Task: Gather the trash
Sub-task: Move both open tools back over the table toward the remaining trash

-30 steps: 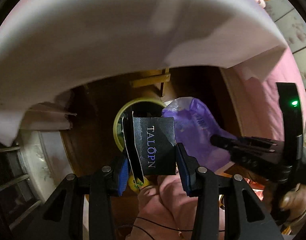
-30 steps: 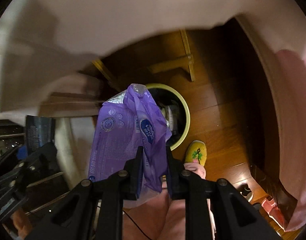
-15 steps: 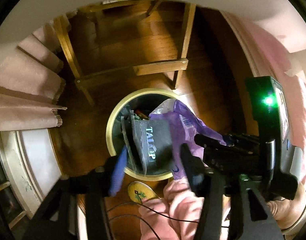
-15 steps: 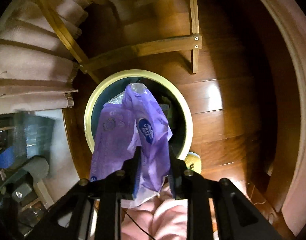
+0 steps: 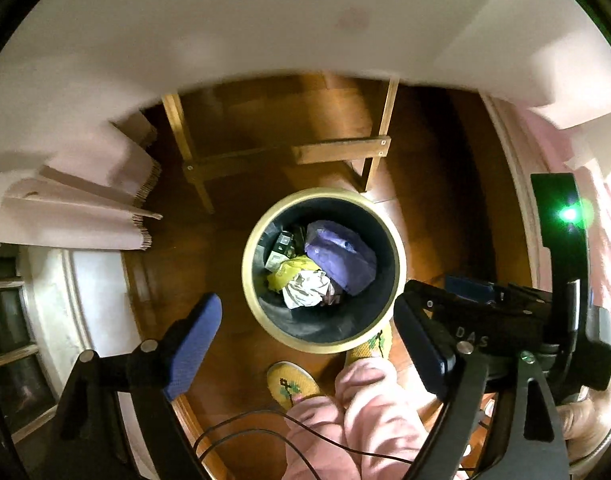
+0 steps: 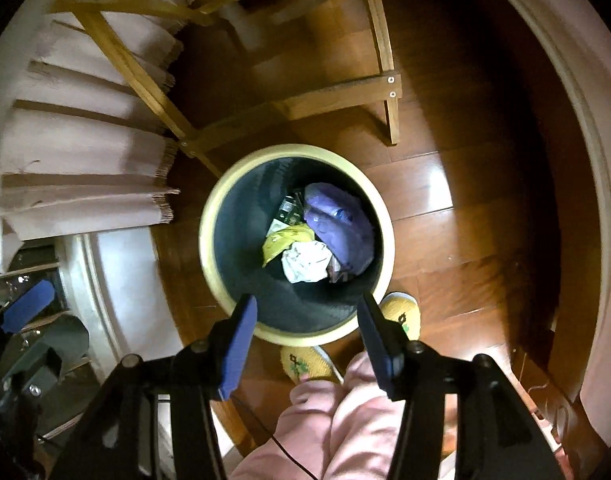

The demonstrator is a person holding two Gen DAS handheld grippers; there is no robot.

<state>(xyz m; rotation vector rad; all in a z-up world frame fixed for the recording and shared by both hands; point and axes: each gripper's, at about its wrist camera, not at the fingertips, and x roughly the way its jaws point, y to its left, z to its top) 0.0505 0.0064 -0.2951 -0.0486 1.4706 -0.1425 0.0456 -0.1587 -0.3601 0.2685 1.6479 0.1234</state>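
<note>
Both the left gripper (image 5: 309,336) and right gripper (image 6: 305,330) are opening, fingers empty, their purple bag (image 6: 337,224) and, seemingly, dark carton (image 5: 281,246) now dropped into the bin (image 6: 209,216).

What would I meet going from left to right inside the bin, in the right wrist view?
Yellow wrapper → crumpled white paper → purple packet, all lying in the trash bin.

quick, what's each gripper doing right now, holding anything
Left gripper: jaws opening, nothing between them, above the trash bin.
Right gripper: jaws opening, empty; the purple bag lies in the bin.
</note>
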